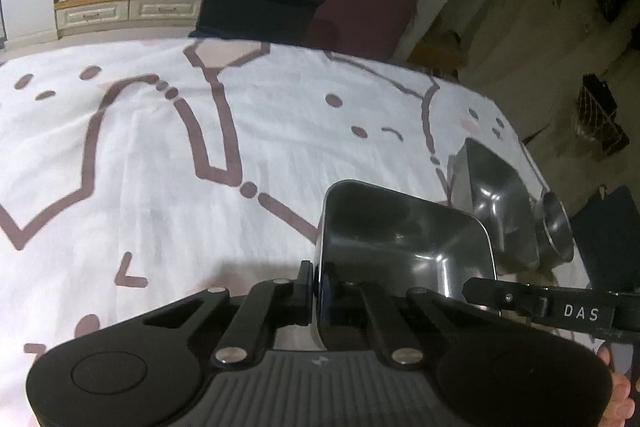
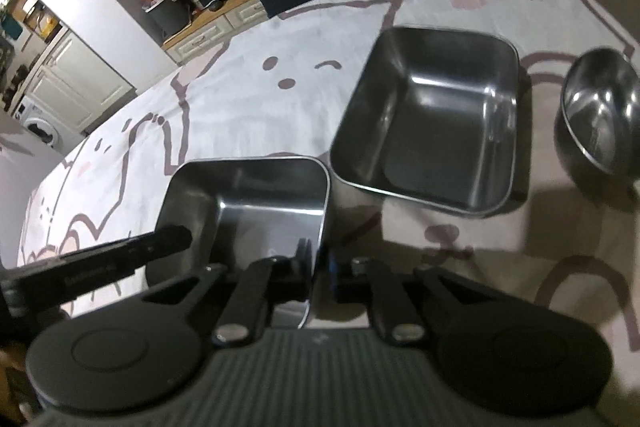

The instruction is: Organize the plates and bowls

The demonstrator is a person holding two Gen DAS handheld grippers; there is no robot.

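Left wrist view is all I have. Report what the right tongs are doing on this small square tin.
Observer: The right tongs are shut on the small square tin, pinching the wall nearest the bigger tin.
Operator: Check inside the bigger square tin.
Observer: The bigger square tin is upright and empty.
Operator: Now the round bowl.
Observer: The round bowl stands upright and empty to the right of the bigger tin, with cloth showing between them.
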